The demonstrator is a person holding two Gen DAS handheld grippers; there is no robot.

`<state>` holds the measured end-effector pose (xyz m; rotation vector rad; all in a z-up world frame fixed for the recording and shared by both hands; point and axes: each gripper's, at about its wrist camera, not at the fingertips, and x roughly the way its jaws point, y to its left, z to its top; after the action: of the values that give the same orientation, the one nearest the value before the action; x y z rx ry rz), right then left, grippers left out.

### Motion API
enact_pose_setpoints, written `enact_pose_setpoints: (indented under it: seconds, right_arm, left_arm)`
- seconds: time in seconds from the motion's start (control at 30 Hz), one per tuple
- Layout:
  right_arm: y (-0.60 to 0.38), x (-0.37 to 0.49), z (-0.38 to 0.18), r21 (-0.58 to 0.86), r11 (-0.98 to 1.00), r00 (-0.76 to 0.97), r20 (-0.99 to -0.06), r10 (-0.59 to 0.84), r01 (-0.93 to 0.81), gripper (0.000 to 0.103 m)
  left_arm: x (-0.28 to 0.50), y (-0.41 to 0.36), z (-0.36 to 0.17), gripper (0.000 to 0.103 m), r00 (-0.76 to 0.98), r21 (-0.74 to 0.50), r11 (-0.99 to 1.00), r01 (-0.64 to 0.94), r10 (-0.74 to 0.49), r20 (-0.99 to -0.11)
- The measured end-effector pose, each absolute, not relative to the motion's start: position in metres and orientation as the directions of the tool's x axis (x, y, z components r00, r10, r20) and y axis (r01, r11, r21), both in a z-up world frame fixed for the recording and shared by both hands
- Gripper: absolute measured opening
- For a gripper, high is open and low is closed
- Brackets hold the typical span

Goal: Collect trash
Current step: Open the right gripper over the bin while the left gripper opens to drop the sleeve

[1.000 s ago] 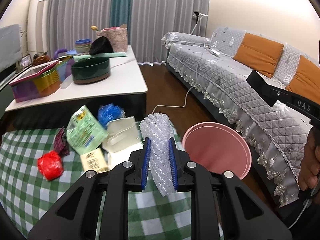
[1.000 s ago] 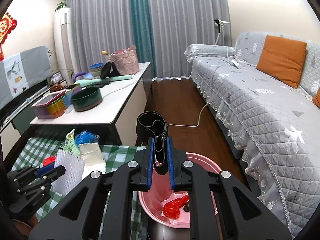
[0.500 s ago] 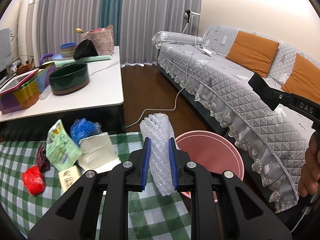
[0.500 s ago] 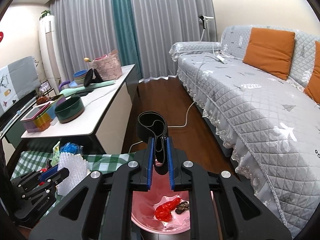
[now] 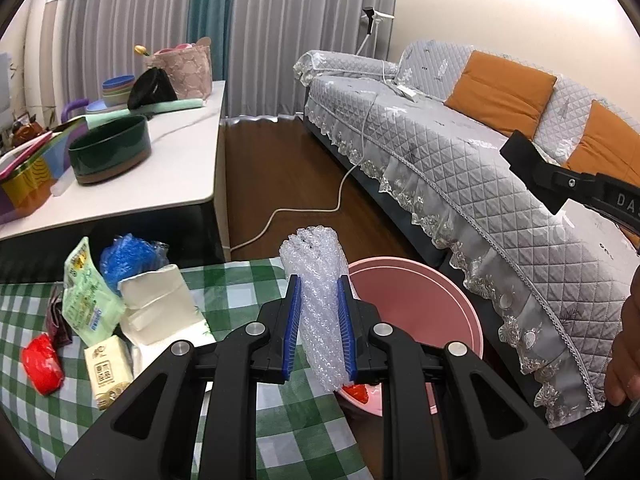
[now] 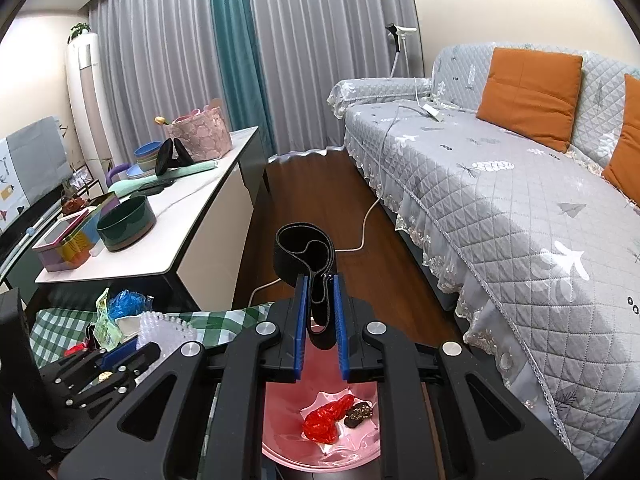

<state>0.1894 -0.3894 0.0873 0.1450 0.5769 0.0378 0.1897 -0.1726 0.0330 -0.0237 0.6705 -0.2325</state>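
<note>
The left hand-held gripper (image 5: 319, 332) is clamped on a roll of clear bubble wrap (image 5: 316, 280), which stands nearly upright between the blue pads and sticks out above and below them. Just ahead and to the right of this hand-held gripper sits the pink bin (image 5: 420, 308), lower than the checked surface (image 5: 288, 432); the lower end of the roll hangs about over the near rim of the bin, where a bit of red shows inside. To the left of the hand-held gripper, on the green-and-white checked surface, lies the remaining trash: a white carton (image 5: 156, 304), a small cream pack (image 5: 108, 372), a green wrapper (image 5: 86, 292), a blue crumpled bag (image 5: 128, 256), a dark wrapper beside the green one, and a red crumpled piece (image 5: 42, 364) farthest left. The right hand-held gripper (image 6: 319, 322) is closed tight on a black looped strap (image 6: 304, 248), whose loop curls up above the pads and whose lower end hangs between them. Directly beneath this hand-held gripper is the open pink bin (image 6: 280, 412), holding a red wrapper (image 6: 326, 420) and a small dark scrap (image 6: 360, 414). To its lower left the left hand-held gripper (image 6: 120, 354) appears with the bubble wrap (image 6: 164, 332). A person's fingers (image 5: 624, 352) show at the right edge of the left view.
</note>
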Motion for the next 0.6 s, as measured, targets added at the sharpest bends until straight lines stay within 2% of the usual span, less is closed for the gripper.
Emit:
enact_pose_setpoints:
  seconds: [0.6]
  right_arm:
    - [-0.389,0.202,0.068,0.149,0.989,0.803,-0.591,0.073,0.020,0.014]
  left_arm:
    - [0.207,-0.205,0.022,0.018,0.729,-0.130,0.951,0.280,-0.298,-0.615]
